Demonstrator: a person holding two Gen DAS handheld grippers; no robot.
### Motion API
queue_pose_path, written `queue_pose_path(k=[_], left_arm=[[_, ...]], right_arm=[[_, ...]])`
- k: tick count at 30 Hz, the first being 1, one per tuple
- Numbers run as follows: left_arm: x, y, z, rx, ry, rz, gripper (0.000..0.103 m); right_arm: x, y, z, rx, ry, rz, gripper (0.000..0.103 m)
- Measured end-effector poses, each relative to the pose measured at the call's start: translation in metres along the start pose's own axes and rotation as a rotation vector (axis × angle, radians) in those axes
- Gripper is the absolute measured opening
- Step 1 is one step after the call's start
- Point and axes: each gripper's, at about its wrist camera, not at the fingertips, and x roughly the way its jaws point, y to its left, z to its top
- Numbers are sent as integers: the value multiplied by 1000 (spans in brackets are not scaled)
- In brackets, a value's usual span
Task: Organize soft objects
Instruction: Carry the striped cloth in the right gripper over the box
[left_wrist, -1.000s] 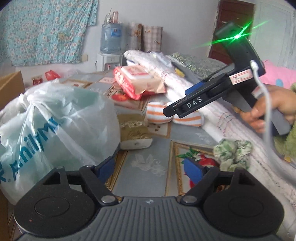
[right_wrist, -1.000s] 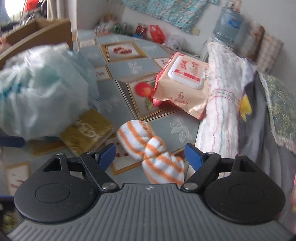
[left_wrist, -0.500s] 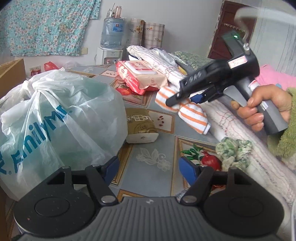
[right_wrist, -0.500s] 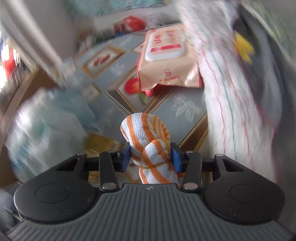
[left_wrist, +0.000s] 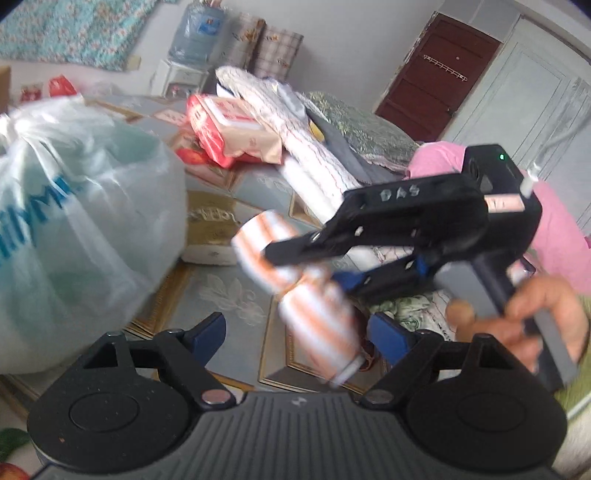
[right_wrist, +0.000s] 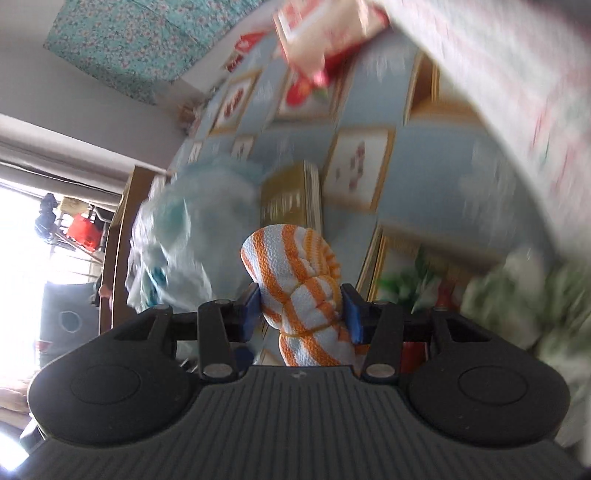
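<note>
Soft daylight fills both fisheye views, a blown-out window (right_wrist: 22, 258) glares at the right-wrist view's left edge, motion blur smears the surroundings, and straight lines bow toward the rims.

The orange-striped cloth roll (right_wrist: 301, 291), which lay on the surface a second ago, is now off it, clamped between the pads of the right tongs (right_wrist: 300, 310). Those jaws closed onto it, then eased slightly. In the left wrist view, the right tongs (left_wrist: 303, 269) have moved from 2 o'clock toward centre, rolled over. The left tongs (left_wrist: 295, 332) have just been opening, nothing gripped.
</note>
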Motion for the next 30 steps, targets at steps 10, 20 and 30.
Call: queue_pose_path(k=[10,20,30], left_arm=[[27,6,-5,-27,86,27,71],[25,1,-4,2,74,42,54],[-45,-20,2,98,-72,68,54]], right_arm=[[16,-3,-18,43,36,7,49],[10,-6,-24,12,34,52,47],[-27,35,-38,-107,-14,182,46]])
